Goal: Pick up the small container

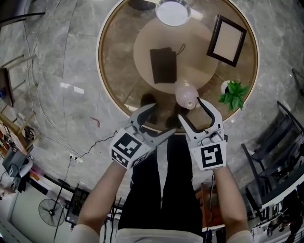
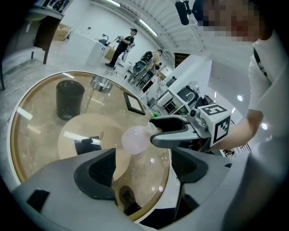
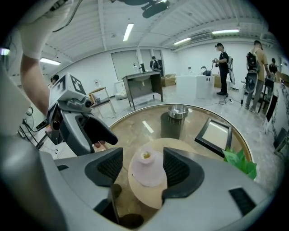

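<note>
Right claw [image 1: 190, 110] open, small container [image 1: 186, 94] partly hidden

I saw a round glass-topped bench [image 1: 118, 57] standing on a grey marbled floor [image 1: 61, 57]. A paler disc [image 1: 145, 45] showed at its middle; I could not tell whether it lay on the glass or under it. A dark pouch [image 1: 163, 65] lay flat over that disc. A metal bowl [image 1: 173, 12] stood at the far edge, with a dark frame [image 1: 227, 40] to its right. A small plant [image 1: 232, 93] stood by the right rim. The pale pink container [image 1: 186, 95] stood upright towards the near edge, apart from the plant.
</note>
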Demonstrator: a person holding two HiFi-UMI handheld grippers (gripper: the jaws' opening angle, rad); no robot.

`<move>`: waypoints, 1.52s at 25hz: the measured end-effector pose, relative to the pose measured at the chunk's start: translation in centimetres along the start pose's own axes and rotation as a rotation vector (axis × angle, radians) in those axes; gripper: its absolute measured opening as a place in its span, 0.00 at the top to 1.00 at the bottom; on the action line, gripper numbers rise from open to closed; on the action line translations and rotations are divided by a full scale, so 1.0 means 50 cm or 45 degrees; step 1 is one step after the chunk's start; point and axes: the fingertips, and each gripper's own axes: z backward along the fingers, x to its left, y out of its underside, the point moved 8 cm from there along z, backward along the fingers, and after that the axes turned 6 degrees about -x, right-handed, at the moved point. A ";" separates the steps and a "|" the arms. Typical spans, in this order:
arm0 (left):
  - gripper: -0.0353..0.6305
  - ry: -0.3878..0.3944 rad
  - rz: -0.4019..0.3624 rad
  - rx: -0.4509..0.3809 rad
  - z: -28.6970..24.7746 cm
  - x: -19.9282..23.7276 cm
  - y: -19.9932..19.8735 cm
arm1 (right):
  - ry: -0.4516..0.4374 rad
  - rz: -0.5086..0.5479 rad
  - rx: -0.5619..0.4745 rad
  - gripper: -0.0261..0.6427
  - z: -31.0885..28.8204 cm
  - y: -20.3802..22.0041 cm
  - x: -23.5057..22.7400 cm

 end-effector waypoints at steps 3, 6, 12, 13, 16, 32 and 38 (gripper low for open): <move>0.36 0.025 0.137 -0.025 -0.007 0.024 0.007 | 0.008 0.033 0.002 0.57 -0.020 0.011 -0.004; 0.35 0.075 0.349 -0.094 -0.011 0.044 0.008 | 0.018 0.088 -0.001 0.59 -0.032 0.017 -0.006; 0.34 0.134 0.540 -0.155 -0.019 0.065 0.011 | 0.028 0.174 -0.014 0.65 -0.034 0.021 -0.001; 0.34 0.144 0.561 -0.163 -0.020 0.068 0.010 | 0.025 0.185 -0.019 0.66 -0.035 0.019 0.000; 0.33 0.174 0.616 -0.180 -0.022 0.073 0.008 | 0.012 0.197 -0.041 0.70 -0.037 0.012 0.003; 0.19 0.390 1.060 -0.325 -0.056 0.108 0.005 | -0.092 0.157 -0.020 0.74 -0.021 -0.028 0.012; 0.12 0.567 1.177 -0.349 -0.078 0.088 0.005 | -0.154 0.133 -0.018 0.74 0.008 -0.059 0.027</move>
